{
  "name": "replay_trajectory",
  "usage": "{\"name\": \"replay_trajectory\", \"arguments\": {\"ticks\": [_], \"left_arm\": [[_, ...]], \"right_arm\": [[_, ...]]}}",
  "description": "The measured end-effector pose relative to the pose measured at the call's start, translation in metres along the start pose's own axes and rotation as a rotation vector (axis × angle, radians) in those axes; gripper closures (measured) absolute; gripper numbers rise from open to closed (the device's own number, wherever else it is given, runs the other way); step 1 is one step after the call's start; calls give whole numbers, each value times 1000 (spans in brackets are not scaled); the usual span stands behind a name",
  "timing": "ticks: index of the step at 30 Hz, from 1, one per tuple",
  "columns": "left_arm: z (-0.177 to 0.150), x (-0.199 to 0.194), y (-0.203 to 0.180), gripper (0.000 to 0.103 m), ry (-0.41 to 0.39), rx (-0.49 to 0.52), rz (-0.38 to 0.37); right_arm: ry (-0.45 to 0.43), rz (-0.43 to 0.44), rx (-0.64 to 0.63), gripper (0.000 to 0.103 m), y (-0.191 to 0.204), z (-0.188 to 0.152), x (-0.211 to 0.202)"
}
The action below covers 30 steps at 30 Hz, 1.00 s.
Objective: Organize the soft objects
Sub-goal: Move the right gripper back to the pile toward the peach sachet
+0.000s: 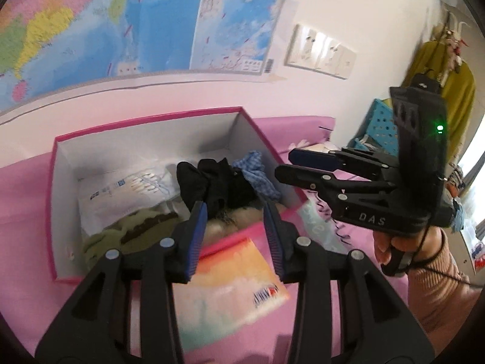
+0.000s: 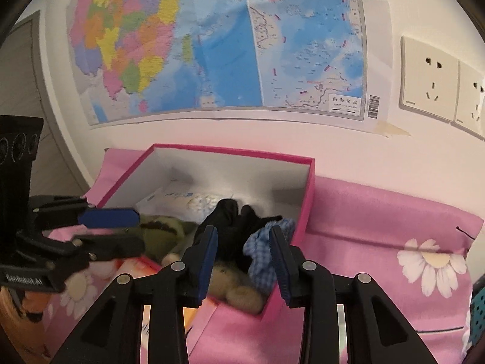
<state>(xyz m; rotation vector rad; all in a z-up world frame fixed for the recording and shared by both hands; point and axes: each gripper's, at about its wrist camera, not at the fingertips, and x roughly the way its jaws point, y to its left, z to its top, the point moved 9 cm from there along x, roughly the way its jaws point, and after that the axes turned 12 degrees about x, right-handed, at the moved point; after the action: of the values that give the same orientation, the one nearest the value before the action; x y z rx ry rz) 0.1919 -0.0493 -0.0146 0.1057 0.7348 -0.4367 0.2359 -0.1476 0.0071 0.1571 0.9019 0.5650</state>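
Note:
A pink box (image 1: 145,119) (image 2: 230,150) with white inside walls stands open on a pink flowered cover (image 2: 379,227). In it lie a white packet (image 1: 127,191), a green plush (image 1: 136,227) (image 2: 169,227), a crumpled black cloth (image 1: 218,182) (image 2: 230,218), a blue checked cloth (image 1: 257,170) (image 2: 263,257) and a tan furry toy (image 2: 239,288). My left gripper (image 1: 235,212) (image 2: 138,230) hovers at the box's near edge, open, with the black cloth just beyond its tips. My right gripper (image 2: 242,233) (image 1: 283,163) is open at the box's right corner, above the black and checked cloths, gripping nothing.
A rainbow-coloured packet (image 1: 230,273) lies on the cover in front of the box. A map (image 2: 212,45) and wall sockets (image 2: 430,82) are behind. At the far right are a teal perforated basket (image 1: 382,121) and a hanging yellow garment (image 1: 454,91). A hand (image 1: 394,242) holds the right gripper.

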Motion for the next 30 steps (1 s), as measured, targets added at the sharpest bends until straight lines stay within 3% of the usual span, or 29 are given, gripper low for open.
{"name": "replay_trajectory", "arguments": {"ticks": [5, 12, 25, 30], "left_arm": [[-17, -35, -17, 63, -42, 44, -26], [-56, -61, -22, 63, -31, 29, -33], [-152, -55, 2, 63, 123, -129, 4], [-180, -46, 7, 63, 184, -168, 17]], "right_arm": [[10, 88, 13, 66, 11, -23, -29], [88, 198, -21, 60, 41, -75, -53], [333, 351, -82, 60, 109, -170, -22], [424, 313, -150, 60, 122, -195, -5]]}}
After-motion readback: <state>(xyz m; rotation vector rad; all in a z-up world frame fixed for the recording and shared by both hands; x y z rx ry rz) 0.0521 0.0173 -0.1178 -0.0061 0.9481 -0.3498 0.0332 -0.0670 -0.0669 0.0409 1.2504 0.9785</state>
